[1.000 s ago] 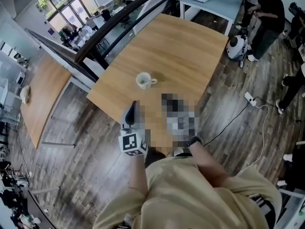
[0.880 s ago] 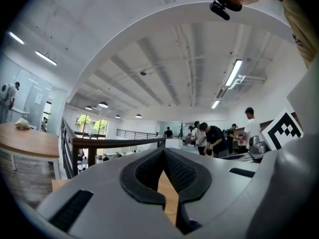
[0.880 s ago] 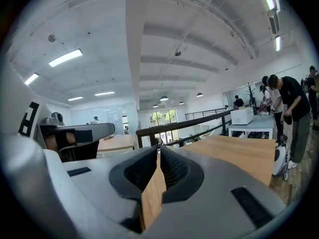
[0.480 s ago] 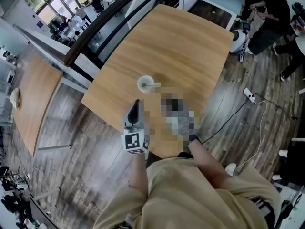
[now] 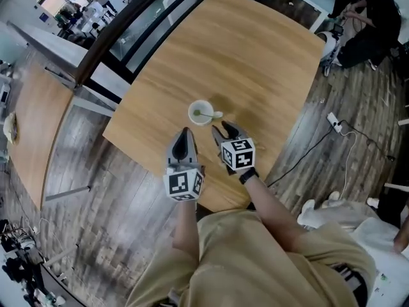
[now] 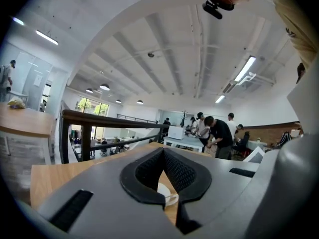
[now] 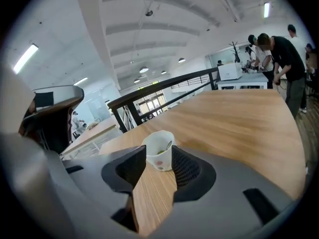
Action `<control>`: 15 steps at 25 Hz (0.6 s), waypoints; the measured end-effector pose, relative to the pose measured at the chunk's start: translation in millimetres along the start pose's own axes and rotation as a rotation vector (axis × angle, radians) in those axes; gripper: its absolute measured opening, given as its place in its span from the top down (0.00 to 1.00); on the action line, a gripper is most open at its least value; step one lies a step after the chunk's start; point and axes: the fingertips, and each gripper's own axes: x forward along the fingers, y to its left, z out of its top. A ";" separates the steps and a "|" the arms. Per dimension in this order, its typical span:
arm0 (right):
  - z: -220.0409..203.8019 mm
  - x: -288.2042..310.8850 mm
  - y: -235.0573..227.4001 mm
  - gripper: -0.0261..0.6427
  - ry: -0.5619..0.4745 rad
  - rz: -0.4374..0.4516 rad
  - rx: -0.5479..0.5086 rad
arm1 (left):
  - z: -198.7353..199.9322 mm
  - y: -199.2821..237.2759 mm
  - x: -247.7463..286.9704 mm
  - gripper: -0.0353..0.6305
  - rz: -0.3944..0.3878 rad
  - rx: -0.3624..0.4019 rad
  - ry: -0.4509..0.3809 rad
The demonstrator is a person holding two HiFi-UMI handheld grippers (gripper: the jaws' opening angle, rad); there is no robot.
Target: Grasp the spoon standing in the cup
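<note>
A white cup [image 5: 200,113] with its handle to the right stands on the wooden table [image 5: 255,62]. A small greenish spoon [image 5: 198,114] leans inside it. My right gripper [image 5: 223,132] is open, just short of the cup on its near right. In the right gripper view the cup [image 7: 159,156] and the spoon [image 7: 168,146] show between the parted pads of the right gripper [image 7: 158,153]. My left gripper [image 5: 184,141] is shut and empty, near-left of the cup. In the left gripper view a sliver of the cup [image 6: 167,197] shows below the closed tips of the left gripper [image 6: 162,153].
The table's near edge [image 5: 211,200] lies under my hands. A second wooden table [image 5: 32,126] stands to the left, past a dark railing [image 5: 128,18]. A power strip with cable [image 5: 335,123] lies on the floor at right. A person [image 5: 364,18] stands at the far right.
The right gripper's jaws have opened and both grippers have tipped down toward the table, so the cup now shows in both gripper views. The head view has shifted.
</note>
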 end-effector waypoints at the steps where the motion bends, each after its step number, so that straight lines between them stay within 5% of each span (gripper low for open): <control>1: -2.6 3.5 -2.3 0.75 0.000 -0.005 0.025 | -0.4 -1.1 1.3 0.94 -0.001 -0.001 0.000; 8: -9.3 15.4 -13.9 0.76 -0.005 -0.034 0.131 | 0.6 -4.4 4.1 0.94 0.010 -0.010 0.000; 15: -5.6 9.6 -21.1 0.93 -0.029 -0.084 0.142 | -9.6 -2.0 0.4 0.94 0.022 -0.021 0.021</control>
